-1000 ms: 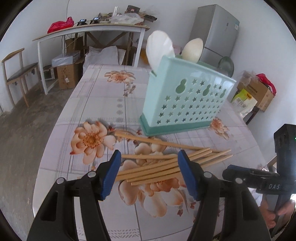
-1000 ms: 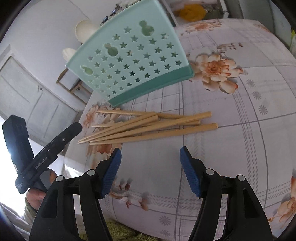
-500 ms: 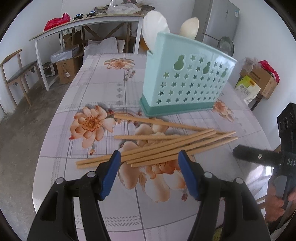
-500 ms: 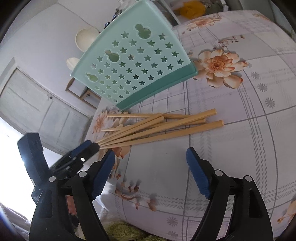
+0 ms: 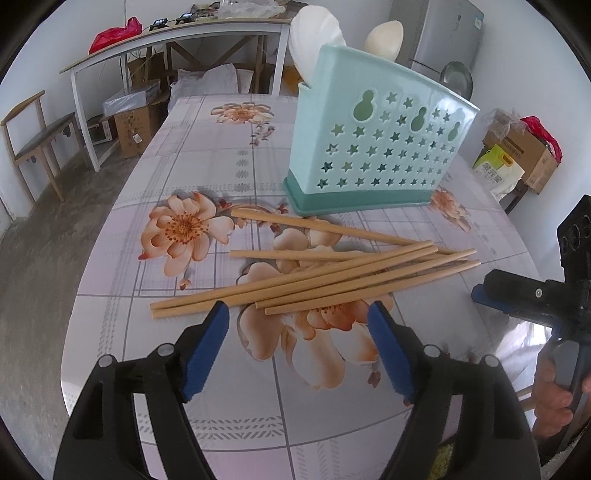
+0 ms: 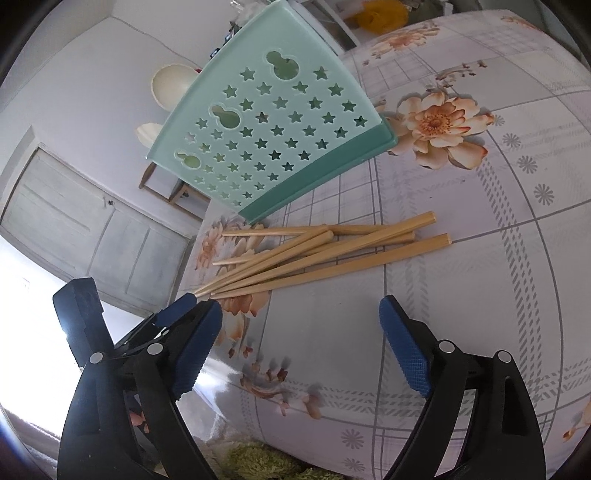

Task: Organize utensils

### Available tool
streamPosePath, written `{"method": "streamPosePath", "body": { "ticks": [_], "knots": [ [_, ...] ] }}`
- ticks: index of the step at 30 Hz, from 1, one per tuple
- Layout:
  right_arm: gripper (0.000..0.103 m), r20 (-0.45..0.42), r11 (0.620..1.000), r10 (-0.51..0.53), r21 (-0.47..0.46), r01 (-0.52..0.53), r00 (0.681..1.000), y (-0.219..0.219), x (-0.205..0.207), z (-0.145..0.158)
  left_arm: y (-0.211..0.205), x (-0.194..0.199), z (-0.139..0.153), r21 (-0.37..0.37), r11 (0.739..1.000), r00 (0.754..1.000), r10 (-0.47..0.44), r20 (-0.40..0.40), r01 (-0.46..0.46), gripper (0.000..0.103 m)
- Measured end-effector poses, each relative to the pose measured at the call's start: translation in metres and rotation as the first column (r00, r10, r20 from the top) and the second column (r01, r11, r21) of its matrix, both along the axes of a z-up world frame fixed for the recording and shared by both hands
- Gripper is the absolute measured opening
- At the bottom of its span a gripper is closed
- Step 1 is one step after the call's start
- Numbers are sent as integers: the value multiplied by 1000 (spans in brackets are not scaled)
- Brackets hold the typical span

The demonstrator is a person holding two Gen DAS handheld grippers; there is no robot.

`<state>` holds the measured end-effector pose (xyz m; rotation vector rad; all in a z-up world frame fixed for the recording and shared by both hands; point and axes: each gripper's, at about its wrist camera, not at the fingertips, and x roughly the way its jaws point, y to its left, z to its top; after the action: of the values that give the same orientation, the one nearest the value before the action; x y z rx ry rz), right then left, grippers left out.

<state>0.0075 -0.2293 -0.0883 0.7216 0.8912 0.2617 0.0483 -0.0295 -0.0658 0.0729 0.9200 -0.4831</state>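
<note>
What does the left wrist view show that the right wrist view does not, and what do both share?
Only the left wrist view shows the fridge, the white side table, cardboard boxes and the person's hand on the right tool.

Only the right wrist view shows the door and the green rug.

Both show the chopsticks, the holder with two spoons, and the floral table.
</note>
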Motion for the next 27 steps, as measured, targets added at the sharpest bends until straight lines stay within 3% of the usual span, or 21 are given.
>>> {"method": "streamPosePath", "body": {
  "ticks": [12, 21, 24, 27],
  "knots": [
    [83, -22, 1000, 12, -10, -12, 1000, 2, 5, 2, 5, -3, 3, -40, 999, 999, -19, 26, 20, 78],
    [82, -51, 998, 21, -59, -24, 998, 4, 10, 15, 15, -11, 14, -116, 990, 994, -75, 77, 83, 78],
    [74, -42, 998, 22, -54, -24, 999, 9, 12, 21, 15, -12, 19, -121, 985, 988, -109, 110, 122, 69],
    [65, -47, 999, 24, -22, -25, 999, 16, 14, 20, 9, -4, 29, -81, 980, 969, -165, 185, 182, 58]
  ]
}}
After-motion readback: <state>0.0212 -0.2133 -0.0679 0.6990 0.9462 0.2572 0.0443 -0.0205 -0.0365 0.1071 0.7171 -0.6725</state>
